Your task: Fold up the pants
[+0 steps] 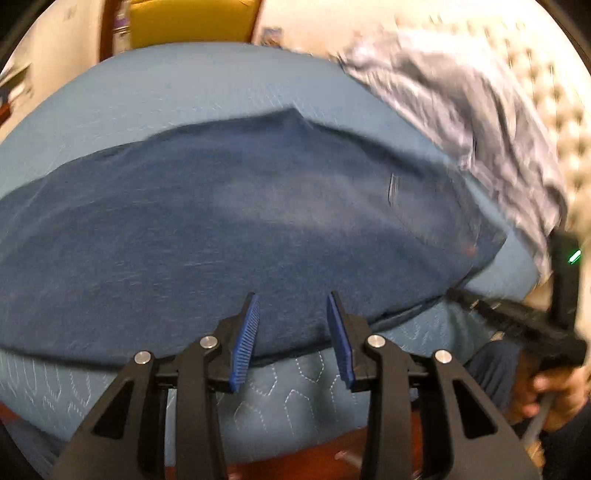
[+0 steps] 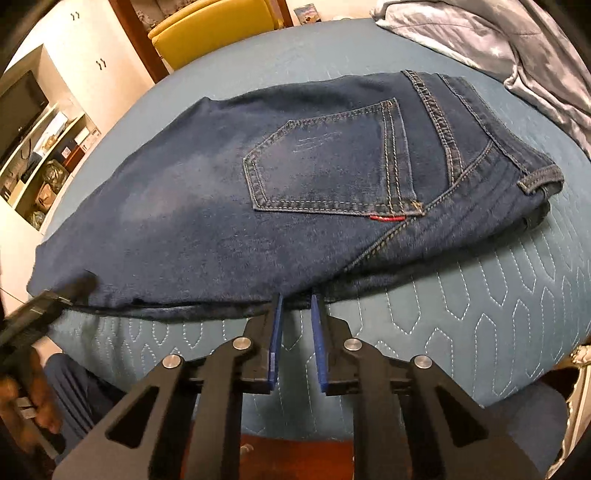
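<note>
**On quilted pad: jeans lying folded, both grippers at near edge**

Across the blue quilted pad (image 2: 461, 295) the jeans (image 2: 207, 206) are lying flat, folded lengthwise. The waistband is pointing twd the right and the legs are running off to the left. One back pocket (image 2: 325, 166) is facing up w/ a small red tab (image 2: 386, 219) at its lower corner, and a belt loop (image 2: 541, 181) is sticking out at the waist end.

The right gripper (image 2: 297, 297) is pointing down at the near edge of the jeans, approx mid-length. Its blue pads are standing only narrowly apart, clenching on the denim hem caught betw the tips.

The left gripper (image 1: 291, 295) is hovering over the same near edge, further along twd the leg end. Its jaws are standing well apart and released. Denim is showing in the gap, but the pads are not pressing on it. That view is blurring, so finer contact is hard to tell.

A hand (image 1: 554, 391) is gripping the right tool's handle at the pad's near side.

A crumpled grey-blue cloth (image 2: 498, 48) is lying at the far right of the pad, apart from the jeans. A yellow chair (image 2: 214, 29) is standing beyond the far edge, and a shelf unit (image 2: 48, 147) is showing at far left.
</note>
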`<action>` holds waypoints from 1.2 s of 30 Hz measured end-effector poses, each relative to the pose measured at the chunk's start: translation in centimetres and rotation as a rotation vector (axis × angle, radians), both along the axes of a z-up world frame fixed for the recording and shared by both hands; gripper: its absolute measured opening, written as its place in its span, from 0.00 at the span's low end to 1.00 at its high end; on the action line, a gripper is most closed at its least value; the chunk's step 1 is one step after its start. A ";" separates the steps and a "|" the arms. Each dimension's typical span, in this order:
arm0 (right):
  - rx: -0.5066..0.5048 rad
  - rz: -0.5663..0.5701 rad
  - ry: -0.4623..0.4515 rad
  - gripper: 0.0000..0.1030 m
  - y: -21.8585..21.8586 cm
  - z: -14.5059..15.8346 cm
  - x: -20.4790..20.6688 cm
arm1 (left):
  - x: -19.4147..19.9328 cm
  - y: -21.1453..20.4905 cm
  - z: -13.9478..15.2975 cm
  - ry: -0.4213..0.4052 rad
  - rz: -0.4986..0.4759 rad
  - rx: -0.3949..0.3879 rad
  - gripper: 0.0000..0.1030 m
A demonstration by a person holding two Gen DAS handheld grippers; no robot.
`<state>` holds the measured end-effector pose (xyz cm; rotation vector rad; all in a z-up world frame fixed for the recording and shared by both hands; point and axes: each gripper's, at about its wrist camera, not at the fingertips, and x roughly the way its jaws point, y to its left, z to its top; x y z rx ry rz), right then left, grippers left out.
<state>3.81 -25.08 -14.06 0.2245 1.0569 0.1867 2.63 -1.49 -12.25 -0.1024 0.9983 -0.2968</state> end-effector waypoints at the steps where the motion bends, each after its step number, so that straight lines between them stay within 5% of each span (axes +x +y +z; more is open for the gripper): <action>1: 0.018 0.002 -0.008 0.15 -0.2 0.5 -0.3 | 0.4 -0.3 -0.6 0.032 -0.002 0.017 0.37; 9: -0.062 -0.185 -0.140 0.24 -6.8 4.5 -0.6 | -0.4 -0.5 -1.3 0.030 -0.021 0.083 0.37; 13: -0.184 -0.215 -0.262 0.64 -9.1 6.0 2.7 | -0.5 -0.6 0.4 -0.072 0.010 0.043 0.42; 15: -0.224 -0.211 -0.230 0.64 -9.7 4.9 4.0 | -0.2 -1.4 1.1 -0.145 -0.003 0.047 0.48; 18: -0.258 -0.213 -0.103 0.64 -10.1 1.3 4.8 | 1.2 -1.7 0.0 -0.095 0.001 0.010 0.55; 21: -0.309 -0.175 -0.149 0.71 -9.5 0.3 3.8 | 1.9 -1.5 -1.8 -0.016 0.016 0.004 0.64; 23: -0.332 -0.188 -0.148 0.95 -9.0 0.0 3.5 | 2.2 -1.2 -2.6 0.012 0.014 -0.011 0.70; 25: -0.325 -0.216 -0.113 0.96 -9.1 -0.5 3.7 | 2.2 -1.6 -2.6 0.018 -0.019 0.000 0.85; 29: -0.327 -0.277 -0.090 0.95 -9.4 0.5 3.4 | 2.0 -2.3 -0.4 -0.046 0.017 0.101 0.88; 31: -0.384 -0.269 -0.172 0.95 -8.7 3.1 3.3 | 2.2 -2.4 1.5 -0.131 0.065 0.127 0.98; 34: -0.407 -0.230 -0.249 0.95 -7.5 6.6 5.5 | 3.7 -2.7 3.7 -0.295 0.047 0.111 0.98; 36: -0.322 -0.140 -0.278 0.95 -6.9 8.4 9.1 | 6.4 -2.9 4.1 -0.299 -0.010 0.096 0.97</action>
